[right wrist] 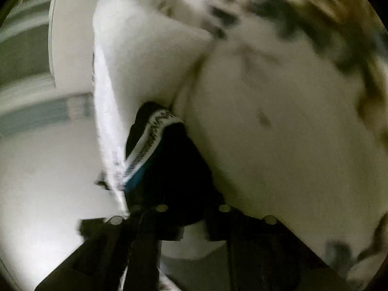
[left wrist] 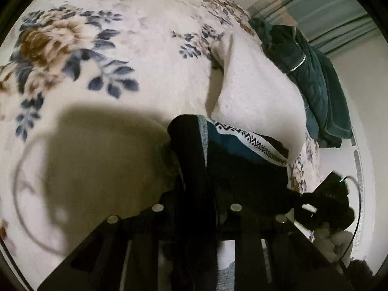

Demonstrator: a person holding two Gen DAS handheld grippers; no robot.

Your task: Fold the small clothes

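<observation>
A small dark garment (left wrist: 232, 160) with a teal panel and a white zigzag-patterned band hangs between both grippers above the bed. My left gripper (left wrist: 194, 145) is shut on its dark, grey-edged end. My right gripper (right wrist: 165, 143) is shut on the other end, where the patterned band (right wrist: 150, 140) shows. The right gripper also shows in the left wrist view (left wrist: 329, 206) at the lower right. The fingertips are hidden by the cloth in both views. The right wrist view is blurred.
A cream floral blanket (left wrist: 121, 60) covers the bed, with a raised fold (left wrist: 223, 72). A dark green garment pile (left wrist: 315, 84) lies at the bed's far right edge. A white wall and striped curtain (left wrist: 327, 12) stand beyond. A cable (left wrist: 21, 194) loops at left.
</observation>
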